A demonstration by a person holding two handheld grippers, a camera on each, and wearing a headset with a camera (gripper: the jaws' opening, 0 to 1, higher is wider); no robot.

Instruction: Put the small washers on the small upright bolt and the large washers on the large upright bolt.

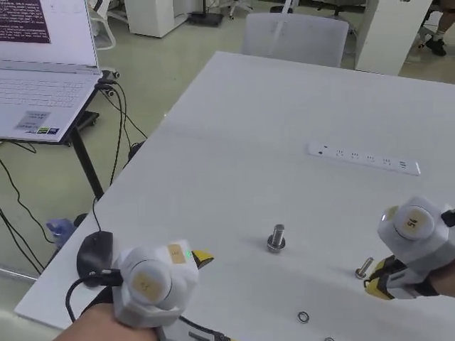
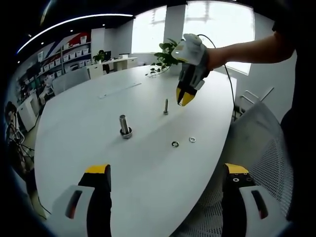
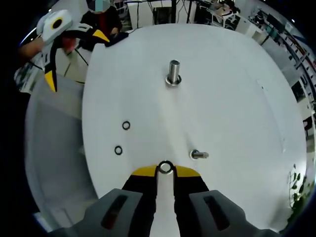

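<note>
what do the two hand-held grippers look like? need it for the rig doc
Both the left hand-held gripper and the right hand-held gripper have rounded pale grey housings, each with a round tan sticker bearing a number, and dark jaws with yellow tips. A black cable trails from the left one. No sleeves on the forearms.

From here I see a white table [image 1: 284, 121] with a grey chair [image 1: 295, 35] at its far edge, a pale floor [image 1: 156, 78], and an open laptop [image 1: 43, 64] on a stand beyond its left edge. Bright windows [image 2: 217, 24] light the room.
</note>
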